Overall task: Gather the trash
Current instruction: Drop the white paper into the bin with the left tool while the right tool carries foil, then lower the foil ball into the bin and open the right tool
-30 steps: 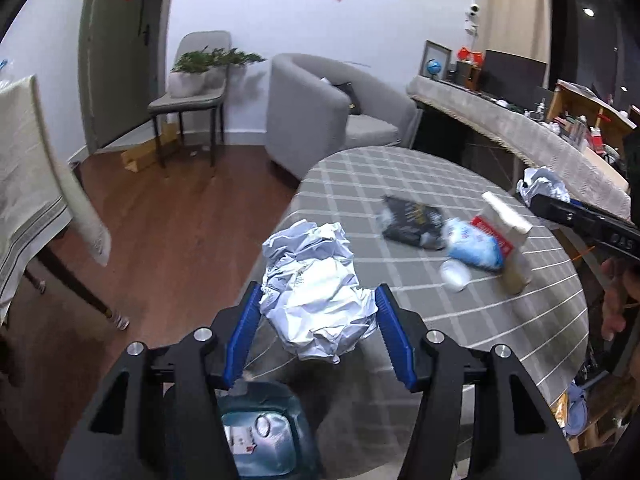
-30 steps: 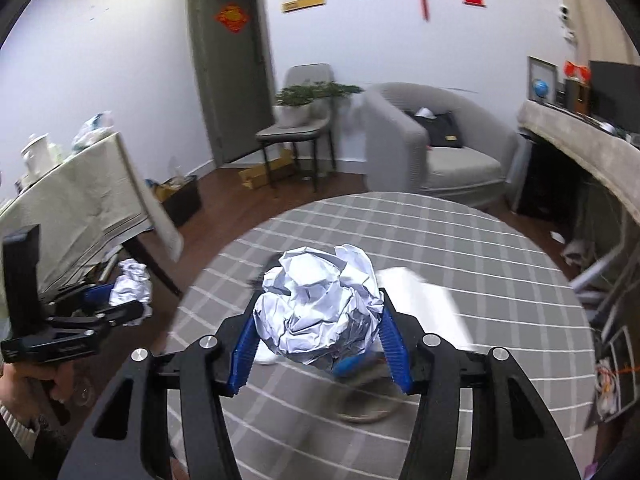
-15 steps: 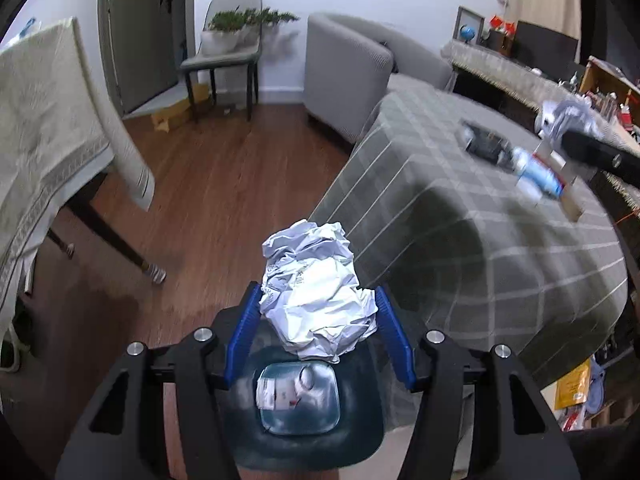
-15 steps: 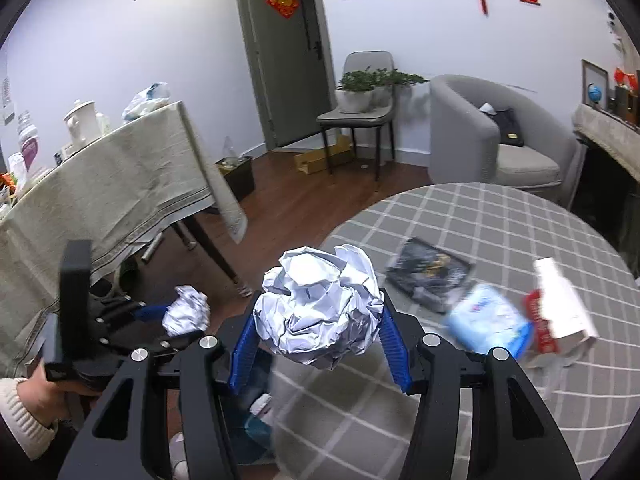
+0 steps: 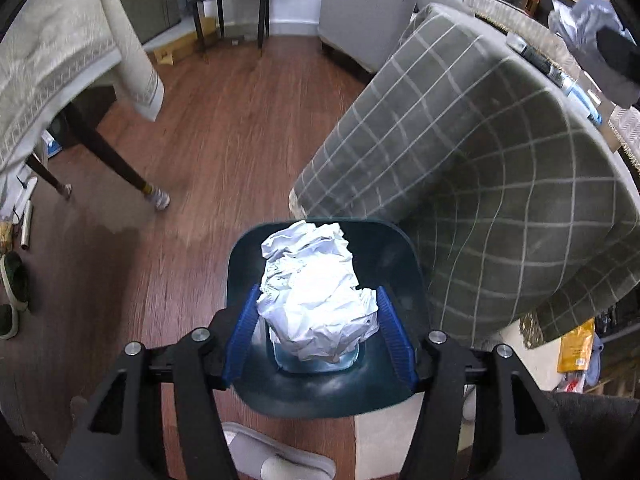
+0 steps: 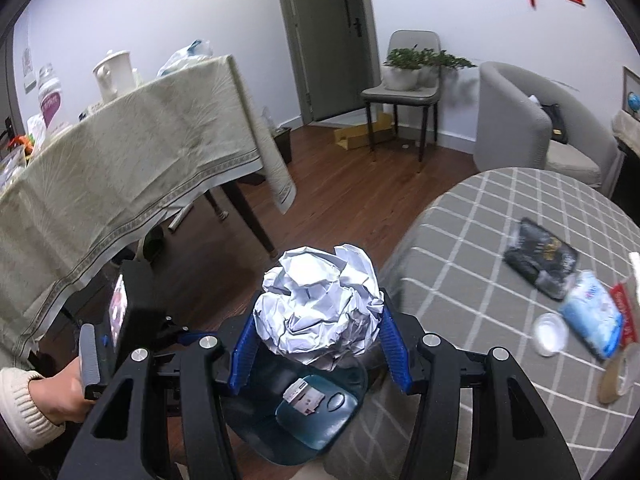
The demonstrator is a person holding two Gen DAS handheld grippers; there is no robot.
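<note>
Crumpled paper (image 5: pixel 316 300), light and easily crushed, is clamped across its middle by the left gripper (image 5: pixel 318 334) above the bin (image 5: pixel 404 280); another paper ball (image 6: pixel 320 308) is apparently pinched likewise by the right gripper (image 6: pixel 318 344).

The bin (image 5: pixel 325 316) stands on the floor (image 5: pixel 224 128) just beside the round table (image 5: pixel 492 184), with 1 paper ball (image 5: pixel 316 296) above its mouth. Left of the bin stands the long table (image 6: pixel 120 168). A packet (image 6: pixel 540 258), pouch (image 6: pixel 592 316) and tape roll (image 6: pixel 618 372) lie on the round table.
</note>
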